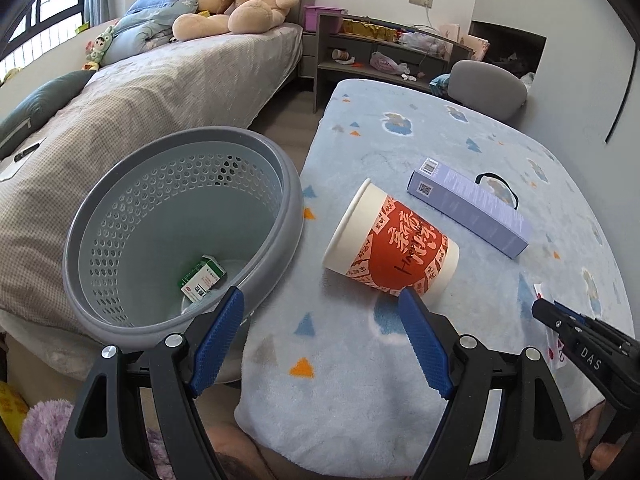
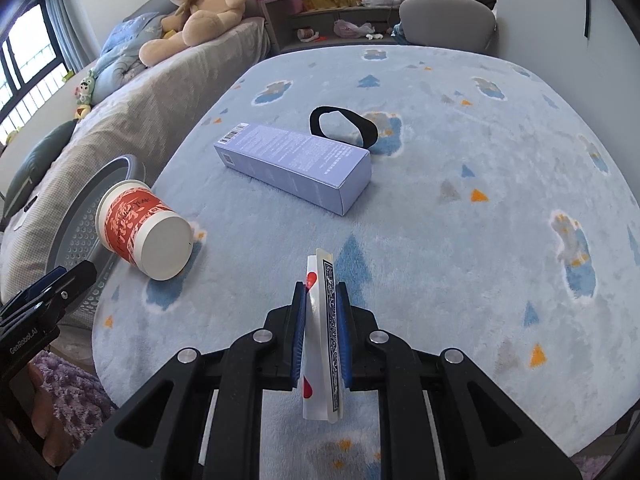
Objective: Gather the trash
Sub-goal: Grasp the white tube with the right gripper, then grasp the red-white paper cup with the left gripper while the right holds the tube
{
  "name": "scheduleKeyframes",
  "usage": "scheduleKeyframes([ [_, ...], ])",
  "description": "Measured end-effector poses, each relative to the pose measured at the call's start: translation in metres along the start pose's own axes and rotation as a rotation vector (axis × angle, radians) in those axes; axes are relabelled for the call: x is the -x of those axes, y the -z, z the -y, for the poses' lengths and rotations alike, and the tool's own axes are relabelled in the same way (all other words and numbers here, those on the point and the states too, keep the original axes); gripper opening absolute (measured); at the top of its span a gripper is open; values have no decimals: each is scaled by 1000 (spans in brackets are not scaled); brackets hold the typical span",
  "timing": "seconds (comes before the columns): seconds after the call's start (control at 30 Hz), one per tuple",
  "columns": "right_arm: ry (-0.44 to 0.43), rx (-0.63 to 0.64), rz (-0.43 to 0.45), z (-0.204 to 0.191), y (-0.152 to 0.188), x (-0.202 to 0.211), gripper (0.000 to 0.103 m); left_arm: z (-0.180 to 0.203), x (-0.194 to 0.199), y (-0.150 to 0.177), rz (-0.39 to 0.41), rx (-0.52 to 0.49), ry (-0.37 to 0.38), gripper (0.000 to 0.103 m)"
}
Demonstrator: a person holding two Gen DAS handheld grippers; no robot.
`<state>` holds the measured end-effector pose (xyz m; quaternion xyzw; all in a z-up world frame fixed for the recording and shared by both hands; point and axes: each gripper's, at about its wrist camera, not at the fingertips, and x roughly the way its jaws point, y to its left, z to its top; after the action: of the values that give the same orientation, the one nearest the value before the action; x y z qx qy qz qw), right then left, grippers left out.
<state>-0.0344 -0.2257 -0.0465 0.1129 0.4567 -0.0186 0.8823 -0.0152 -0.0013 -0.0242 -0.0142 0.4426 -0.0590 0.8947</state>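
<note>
**Trash round: one card pack in hand, cup and carton outstanding**

Right gripper (image 2: 322,292): clenched on a slim playing-card pack (image 2: 324,320), gripped edge-on so the blue pads bear on its broad faces; lifted clear of the blue blanket (image 2: 480,140), presumably for carrying leftward to the bin.

Left gripper (image 1: 322,300): released, jaws standing wide, nothing between the pads; aimed downward with the paper cup (image 1: 390,248) just ahead of the right-hand finger, likely the next pick.

Grey waste basket (image 1: 180,232): ahead-left of the left gripper, its rim against the blanket's edge, close enough for short drops. Contents: one small green-and-white box (image 1: 202,278) on the bottom.

Paper cup: on its side, mouth toward the basket, base toward the grippers.

Lilac carton (image 2: 296,164): flat on the blanket, beyond the right gripper, well apart from it.

Black loop band (image 2: 344,126): just behind the carton; trash or not, cannot tell.
</note>
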Motion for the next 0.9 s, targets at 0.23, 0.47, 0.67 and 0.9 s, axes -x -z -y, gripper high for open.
scheduleKeyframes([
  [0.23,-28,-12,24,9,0,8,15,23,-5,-13,-36,110,5,76],
  [0.47,-51,-66,61,31,-4,22,15,36,-16,-27,-71,200,19,76],
  [0.67,-68,-90,70,40,-5,28,15,33,-29,-28,-101,259,-1,76],
  [0.9,-86,-95,77,43,-5,32,15,36,-40,-31,-106,290,4,76],
])
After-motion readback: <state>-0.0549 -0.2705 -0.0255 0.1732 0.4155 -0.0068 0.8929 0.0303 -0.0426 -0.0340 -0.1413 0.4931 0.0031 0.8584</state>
